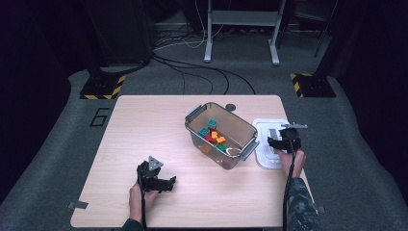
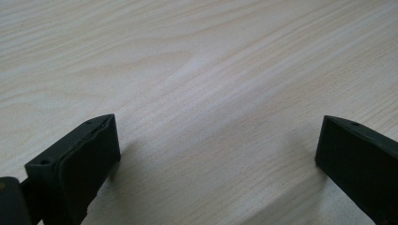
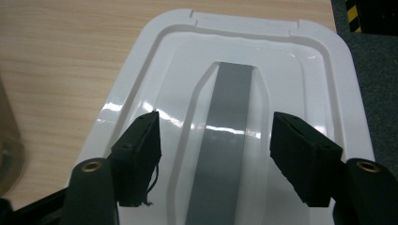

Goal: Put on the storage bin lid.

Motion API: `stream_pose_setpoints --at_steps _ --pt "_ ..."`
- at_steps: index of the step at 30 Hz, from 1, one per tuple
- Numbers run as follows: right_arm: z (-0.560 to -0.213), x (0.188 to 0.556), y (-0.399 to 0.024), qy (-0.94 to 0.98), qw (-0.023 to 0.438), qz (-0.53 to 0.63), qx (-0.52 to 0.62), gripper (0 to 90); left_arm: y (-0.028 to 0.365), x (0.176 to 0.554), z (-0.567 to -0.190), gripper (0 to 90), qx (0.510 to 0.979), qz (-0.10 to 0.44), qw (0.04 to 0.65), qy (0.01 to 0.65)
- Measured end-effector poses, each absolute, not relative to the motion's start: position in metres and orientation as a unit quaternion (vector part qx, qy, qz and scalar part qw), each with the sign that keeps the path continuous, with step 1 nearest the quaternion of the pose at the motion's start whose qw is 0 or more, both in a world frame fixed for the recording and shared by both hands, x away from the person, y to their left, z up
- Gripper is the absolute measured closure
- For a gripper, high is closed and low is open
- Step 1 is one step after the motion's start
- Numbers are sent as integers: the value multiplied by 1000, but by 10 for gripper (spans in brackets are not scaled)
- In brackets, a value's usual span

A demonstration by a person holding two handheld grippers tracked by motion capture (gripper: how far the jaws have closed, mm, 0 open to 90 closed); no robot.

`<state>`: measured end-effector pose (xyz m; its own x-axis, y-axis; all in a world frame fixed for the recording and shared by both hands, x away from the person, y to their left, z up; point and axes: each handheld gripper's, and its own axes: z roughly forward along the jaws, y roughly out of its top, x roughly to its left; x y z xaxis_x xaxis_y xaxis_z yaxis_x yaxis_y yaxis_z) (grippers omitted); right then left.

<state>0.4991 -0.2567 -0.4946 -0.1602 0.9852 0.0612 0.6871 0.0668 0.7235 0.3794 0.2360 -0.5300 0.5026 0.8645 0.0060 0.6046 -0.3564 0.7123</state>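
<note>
A clear plastic bin [image 1: 192, 126] stands on the wooden table [image 1: 144, 125] with several coloured blocks [image 1: 214, 136] inside. To its right lies a white lid [image 1: 262, 127] with a grey handle strip [image 3: 232, 103] down its middle. My right gripper [image 3: 216, 140] hangs just above the lid [image 3: 155, 70], one jaw on each side of the grey strip, and the pads do not touch it. In the high view the right gripper [image 1: 278, 143] sits over the lid's near half. My left gripper [image 1: 169, 182] rests low near the front left, open over bare wood [image 2: 218, 145].
The table's right edge runs close beside the lid, with grey carpet [image 3: 375, 70] beyond it. A small dark disc [image 1: 231, 107] lies behind the bin. Yellow-black stand bases [image 1: 102, 86] and cables lie on the floor behind the table.
</note>
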Motion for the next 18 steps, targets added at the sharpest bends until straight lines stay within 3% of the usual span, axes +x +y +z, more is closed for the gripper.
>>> stream_pose_setpoints --at_steps 6,18 --pt "-497 508 -256 689 238 304 613 476 236 379 -530 0 800 195 333 459" --pt "-505 509 -255 685 244 290 622 601 236 379 -530 0 800 195 333 459"
